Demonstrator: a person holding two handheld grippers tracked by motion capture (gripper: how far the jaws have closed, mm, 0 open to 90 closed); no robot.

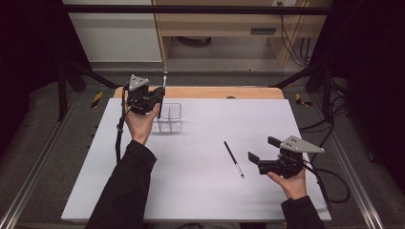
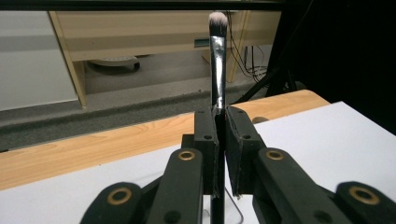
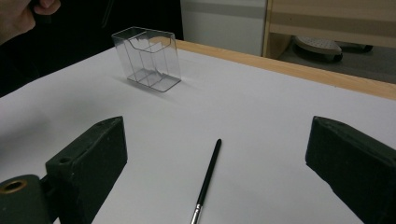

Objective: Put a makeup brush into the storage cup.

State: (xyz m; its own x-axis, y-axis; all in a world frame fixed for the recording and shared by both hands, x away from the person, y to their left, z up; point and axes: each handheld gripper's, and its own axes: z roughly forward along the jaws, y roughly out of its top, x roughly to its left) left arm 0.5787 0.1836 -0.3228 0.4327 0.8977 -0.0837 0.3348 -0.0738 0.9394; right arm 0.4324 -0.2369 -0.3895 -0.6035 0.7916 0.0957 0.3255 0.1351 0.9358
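Note:
My left gripper (image 1: 159,97) is held up at the back left of the white board, shut on a make-up brush (image 1: 163,88) that stands upright with its bristles on top. In the left gripper view the brush (image 2: 217,60) rises between the closed jaws (image 2: 222,119). Just to its right a clear plastic organizer (image 1: 170,118) with compartments stands on the board. A second, black-handled brush (image 1: 234,159) lies flat near the middle right. My right gripper (image 1: 262,149) is open, just right of that brush. In the right gripper view the brush (image 3: 208,175) lies ahead between the open jaws (image 3: 219,135), and the organizer (image 3: 148,58) stands farther off.
A white board (image 1: 200,191) covers a wooden table whose edge (image 1: 215,92) shows at the back. Black frame bars, cables (image 1: 334,186) and a wooden cabinet (image 1: 224,24) surround the table. A hand (image 3: 28,11) shows at the top left of the right gripper view.

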